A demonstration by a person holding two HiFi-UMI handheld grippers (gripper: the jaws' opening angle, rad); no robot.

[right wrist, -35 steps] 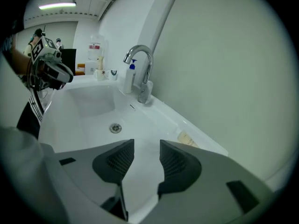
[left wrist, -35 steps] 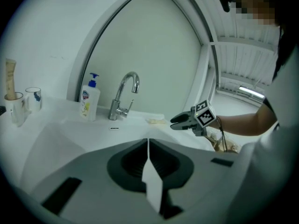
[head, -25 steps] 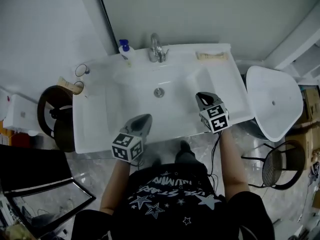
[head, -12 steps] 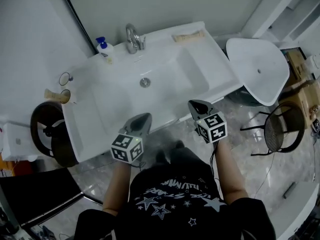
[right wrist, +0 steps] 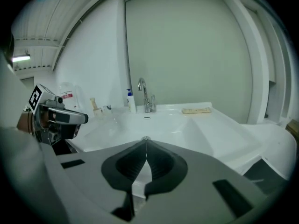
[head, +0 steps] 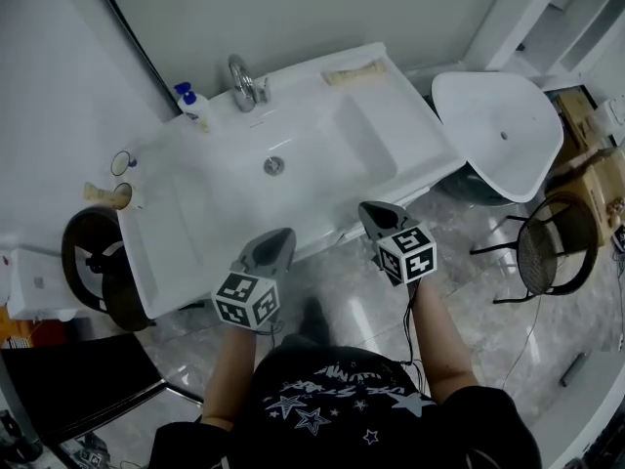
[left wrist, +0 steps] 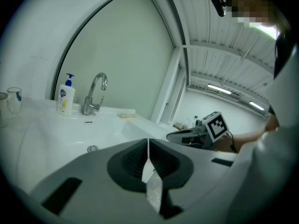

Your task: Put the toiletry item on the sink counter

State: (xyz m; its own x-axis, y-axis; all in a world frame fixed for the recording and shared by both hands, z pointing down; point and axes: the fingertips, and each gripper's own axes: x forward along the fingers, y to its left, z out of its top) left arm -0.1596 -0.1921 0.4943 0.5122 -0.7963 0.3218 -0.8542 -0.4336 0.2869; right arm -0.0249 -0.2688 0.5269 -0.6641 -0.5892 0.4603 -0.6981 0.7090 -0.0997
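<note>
Two glass cups (head: 122,163) are standing at the sink counter's (head: 166,252) left end. One pump bottle (head: 190,106) is flanking one faucet (head: 244,81). One beige toiletry item (head: 350,71) is lying back right. The left gripper (head: 281,234) and right gripper (head: 368,208) are hovering in front, jaws pressed together, empty.

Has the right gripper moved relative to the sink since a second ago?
Yes. The right gripper has pulled back toward the person: earlier it reached over the sink, now it sits at its front edge, above the floor.
</note>
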